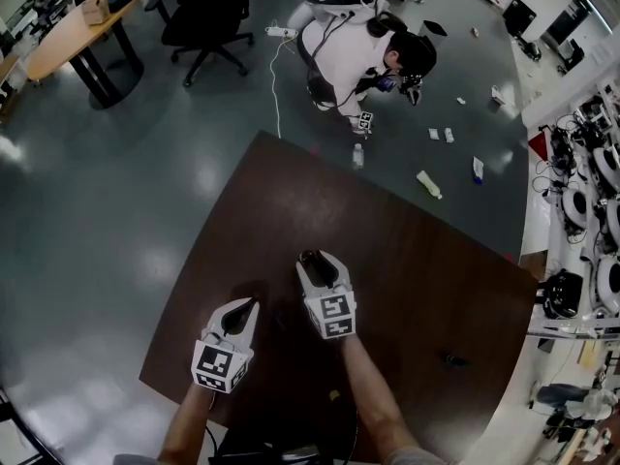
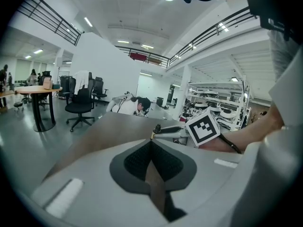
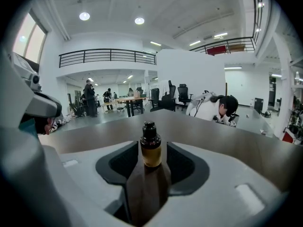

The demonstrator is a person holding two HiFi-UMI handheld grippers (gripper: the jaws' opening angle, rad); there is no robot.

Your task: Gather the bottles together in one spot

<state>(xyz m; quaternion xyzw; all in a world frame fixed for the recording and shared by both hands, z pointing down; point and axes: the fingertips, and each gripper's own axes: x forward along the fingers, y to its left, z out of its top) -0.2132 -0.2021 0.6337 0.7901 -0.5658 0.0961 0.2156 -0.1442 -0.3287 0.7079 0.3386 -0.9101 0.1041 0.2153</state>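
One small amber bottle [image 3: 150, 150] stands upright between your right gripper's [image 3: 151, 167] parted jaws, a gap on each side; your left gripper [image 2: 152, 148] is closed, empty.

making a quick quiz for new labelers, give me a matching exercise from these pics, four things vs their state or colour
Things:
1 left claw
2 right claw
3 small bottle
4 person

States:
a crouching
b amber with a black cap
c jaws apart
d jaws together

Pairs: 1-d, 2-c, 3-b, 4-a
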